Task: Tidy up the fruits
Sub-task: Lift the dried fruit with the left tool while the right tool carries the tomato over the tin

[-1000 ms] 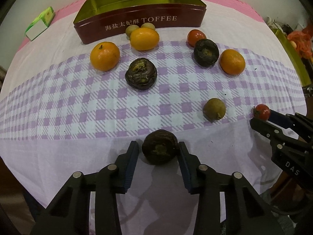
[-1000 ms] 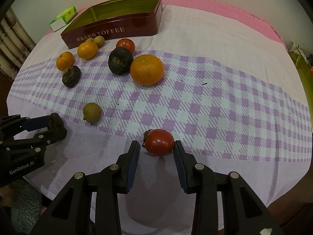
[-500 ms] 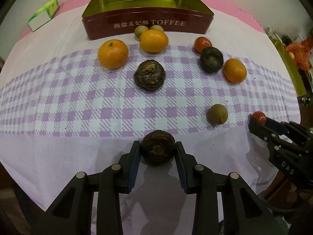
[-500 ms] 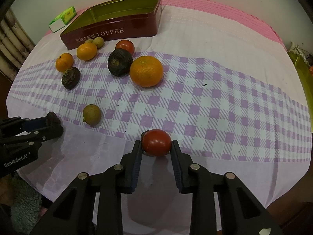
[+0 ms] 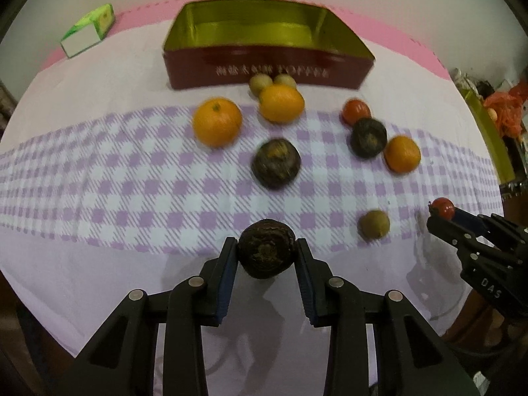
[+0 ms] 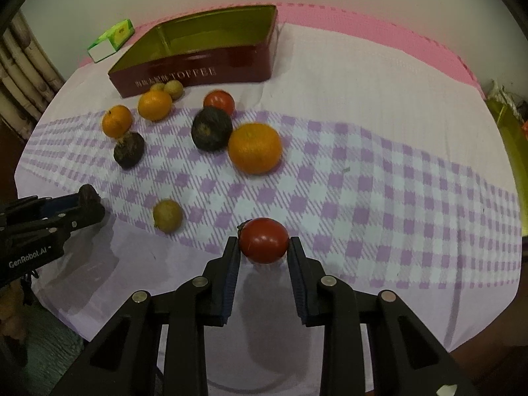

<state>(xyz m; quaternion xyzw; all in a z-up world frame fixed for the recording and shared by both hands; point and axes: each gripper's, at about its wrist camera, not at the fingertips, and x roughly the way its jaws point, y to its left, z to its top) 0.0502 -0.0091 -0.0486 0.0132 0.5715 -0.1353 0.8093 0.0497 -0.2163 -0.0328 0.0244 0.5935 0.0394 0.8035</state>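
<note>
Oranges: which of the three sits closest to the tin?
The middle orange, just in front of the tin beside two small tan fruits. The left one and the right one lie farther out on the checks.

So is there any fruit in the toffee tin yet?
No, the toffee tin shows only its bare gold inside; the oranges and other fruit lie on the cloth in front.

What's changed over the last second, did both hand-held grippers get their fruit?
Yes. The left hand-held gripper closed from open onto the dark wrinkled fruit, and the right hand-held gripper closed onto the red tomato. Both now appear raised and nearer the toffee tin. The oranges and other loose fruit stayed where they were; the tin is empty as before.
</note>
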